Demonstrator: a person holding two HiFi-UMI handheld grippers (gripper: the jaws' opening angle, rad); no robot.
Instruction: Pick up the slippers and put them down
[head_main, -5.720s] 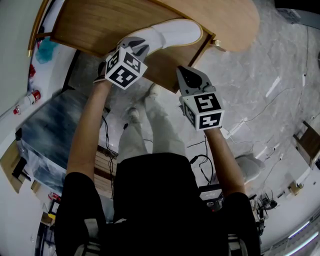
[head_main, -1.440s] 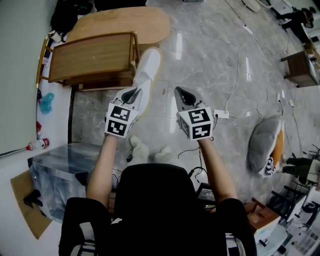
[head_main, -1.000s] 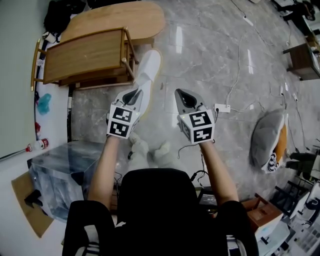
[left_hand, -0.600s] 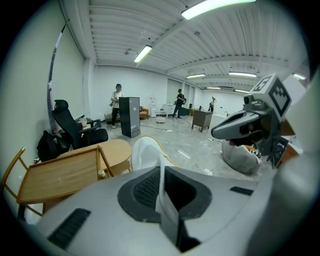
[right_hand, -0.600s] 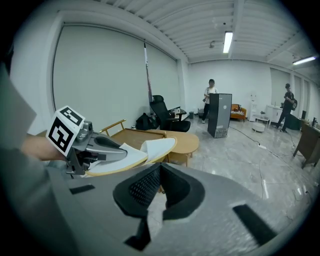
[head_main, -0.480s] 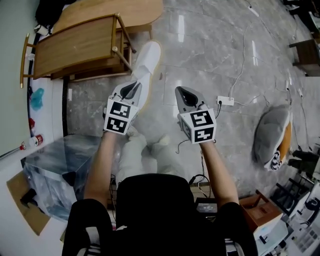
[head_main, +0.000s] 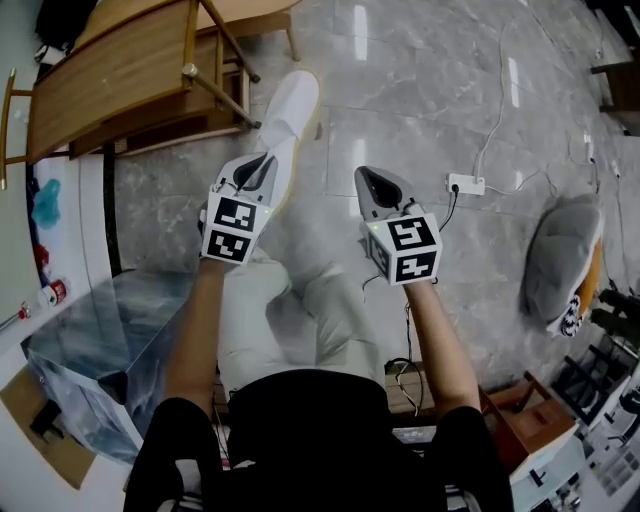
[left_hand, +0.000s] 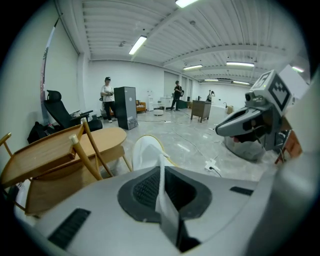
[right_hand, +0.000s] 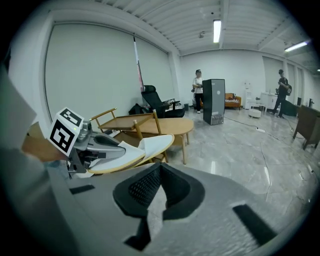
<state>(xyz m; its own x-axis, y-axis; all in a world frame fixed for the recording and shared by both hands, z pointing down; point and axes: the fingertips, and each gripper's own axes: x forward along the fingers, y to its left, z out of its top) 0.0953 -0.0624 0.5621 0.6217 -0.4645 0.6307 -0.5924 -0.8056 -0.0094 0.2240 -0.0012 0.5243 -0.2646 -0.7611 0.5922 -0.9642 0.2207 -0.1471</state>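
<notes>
Slipper (head_main: 288, 115): sticking forward past left gripper (head_main: 262, 160)
Left gripper fingers: pinching slipper's thin edge
Right gripper (head_main: 372, 180) fingers: pressing together, empty

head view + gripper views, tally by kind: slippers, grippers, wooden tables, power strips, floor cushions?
slipper: 1
grippers: 2 (left gripper, right gripper)
wooden tables: 2 (low table, oval table)
power strip: 1
floor cushion: 1
total: 7
</notes>
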